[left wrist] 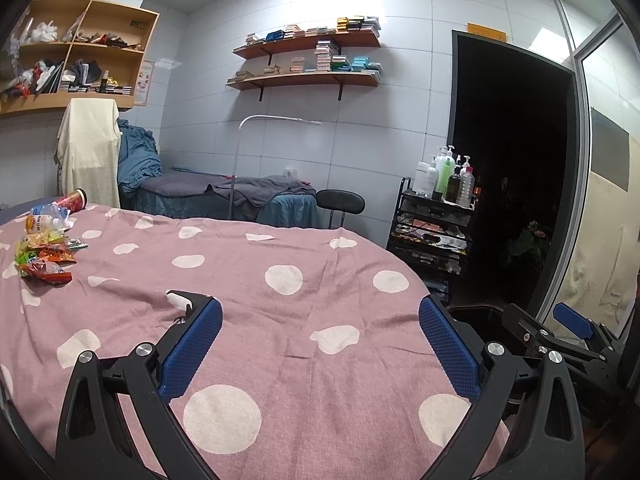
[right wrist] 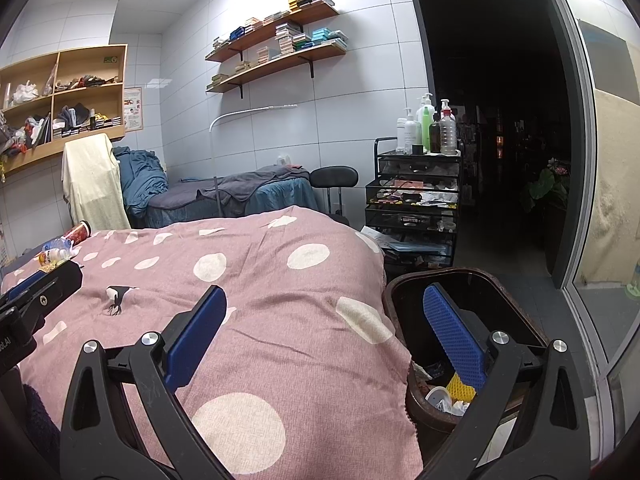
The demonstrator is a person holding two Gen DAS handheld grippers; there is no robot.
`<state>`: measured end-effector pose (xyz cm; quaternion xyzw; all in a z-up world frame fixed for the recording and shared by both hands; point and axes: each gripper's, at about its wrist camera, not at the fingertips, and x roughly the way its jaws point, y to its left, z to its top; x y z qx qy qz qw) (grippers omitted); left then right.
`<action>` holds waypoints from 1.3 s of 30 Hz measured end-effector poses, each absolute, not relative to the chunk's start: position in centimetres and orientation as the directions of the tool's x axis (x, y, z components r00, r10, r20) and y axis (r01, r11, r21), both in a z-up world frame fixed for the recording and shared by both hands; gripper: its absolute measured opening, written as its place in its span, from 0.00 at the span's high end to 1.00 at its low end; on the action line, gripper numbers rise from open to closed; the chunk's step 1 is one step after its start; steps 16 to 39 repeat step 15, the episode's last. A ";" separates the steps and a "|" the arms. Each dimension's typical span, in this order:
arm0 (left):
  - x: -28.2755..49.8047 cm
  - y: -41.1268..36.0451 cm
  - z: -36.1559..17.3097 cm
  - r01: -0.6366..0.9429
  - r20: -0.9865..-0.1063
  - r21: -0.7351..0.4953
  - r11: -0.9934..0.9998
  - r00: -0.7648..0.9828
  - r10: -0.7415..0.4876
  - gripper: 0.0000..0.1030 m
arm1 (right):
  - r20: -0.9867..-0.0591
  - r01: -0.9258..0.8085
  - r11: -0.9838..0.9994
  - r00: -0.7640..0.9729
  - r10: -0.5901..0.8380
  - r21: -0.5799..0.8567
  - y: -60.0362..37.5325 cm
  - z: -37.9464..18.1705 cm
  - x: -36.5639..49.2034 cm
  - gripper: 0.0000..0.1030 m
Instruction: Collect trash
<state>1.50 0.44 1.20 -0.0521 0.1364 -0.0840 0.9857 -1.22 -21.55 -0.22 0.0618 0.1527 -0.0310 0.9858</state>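
A pile of trash lies at the far left of the pink polka-dot bed cover point(left wrist: 248, 312): colourful snack wrappers point(left wrist: 46, 258), a crushed plastic bottle point(left wrist: 48, 216) and a red cup point(left wrist: 74, 201) on its side. The same red cup point(right wrist: 78, 234) and bottle point(right wrist: 56, 249) show far left in the right wrist view. My left gripper point(left wrist: 320, 320) is open over the cover, holding nothing. My right gripper point(right wrist: 324, 316) is open at the bed's right edge, one finger over the brown trash bin point(right wrist: 400, 400), which holds a yellow mesh piece point(right wrist: 460, 390) and white scraps.
A black drawer cart point(right wrist: 414, 216) topped with pump bottles stands past the bin, beside a dark doorway point(right wrist: 500, 120). A second bed point(left wrist: 224, 192), a black stool point(left wrist: 340, 202), a floor lamp and wall shelves stand behind. A glass partition point(right wrist: 600, 240) runs along the right.
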 end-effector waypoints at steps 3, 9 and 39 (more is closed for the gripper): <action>1.6 0.3 1.2 0.153 -0.269 -0.123 0.981 0.946 -0.181 0.05 | -0.306 0.081 0.990 0.951 -0.043 0.113 -21.6 -0.2 -1.2 0.05; 1.5 0.2 1.3 0.154 -0.268 -0.118 0.981 0.946 -0.181 0.05 | -0.314 0.087 0.990 0.948 -0.047 0.114 -21.6 -0.8 -1.4 0.05; 1.5 0.2 1.2 0.147 -0.277 -0.119 0.982 0.945 -0.176 0.05 | -0.320 0.088 0.990 0.946 -0.048 0.112 -21.4 -0.7 -1.2 0.05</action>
